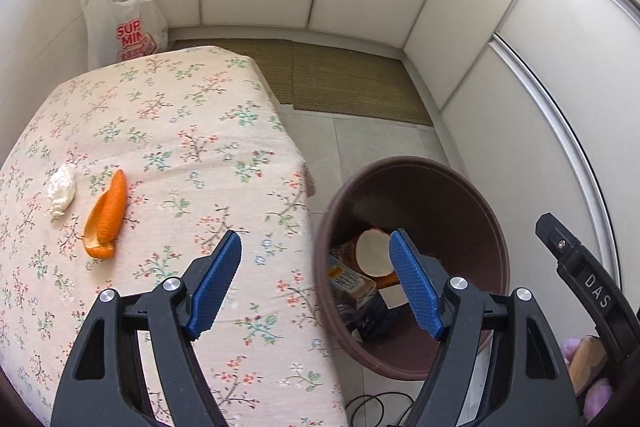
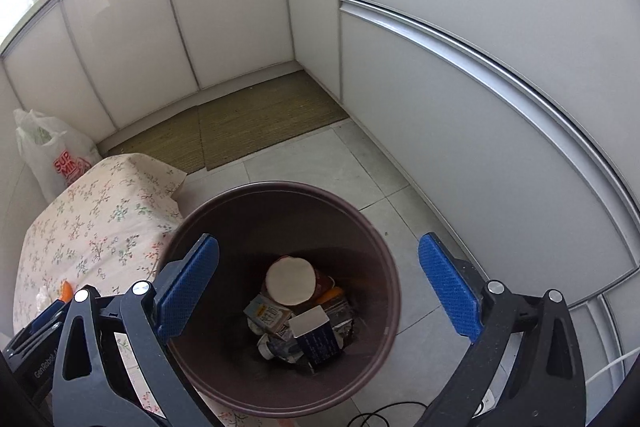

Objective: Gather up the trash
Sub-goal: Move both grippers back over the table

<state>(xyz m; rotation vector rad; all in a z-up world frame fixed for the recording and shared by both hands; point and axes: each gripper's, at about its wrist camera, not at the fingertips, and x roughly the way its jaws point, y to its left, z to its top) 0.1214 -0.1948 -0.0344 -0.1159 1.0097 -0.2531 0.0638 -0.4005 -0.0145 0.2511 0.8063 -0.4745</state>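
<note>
Hand-held gripper point(image 1: 316, 281) empty, curled orange peel point(image 1: 106, 217)

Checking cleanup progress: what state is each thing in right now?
Left tongs: open, empty.
Right tongs: open, empty, above bin.
Round brown plastic bin: upright, lidless, partly filled.
Orange peel: lying on floral tablecloth, uncollected.
Crumpled white tissue: beside peel, uncollected.
White plastic shopping bag: upright, open-topped.
</note>
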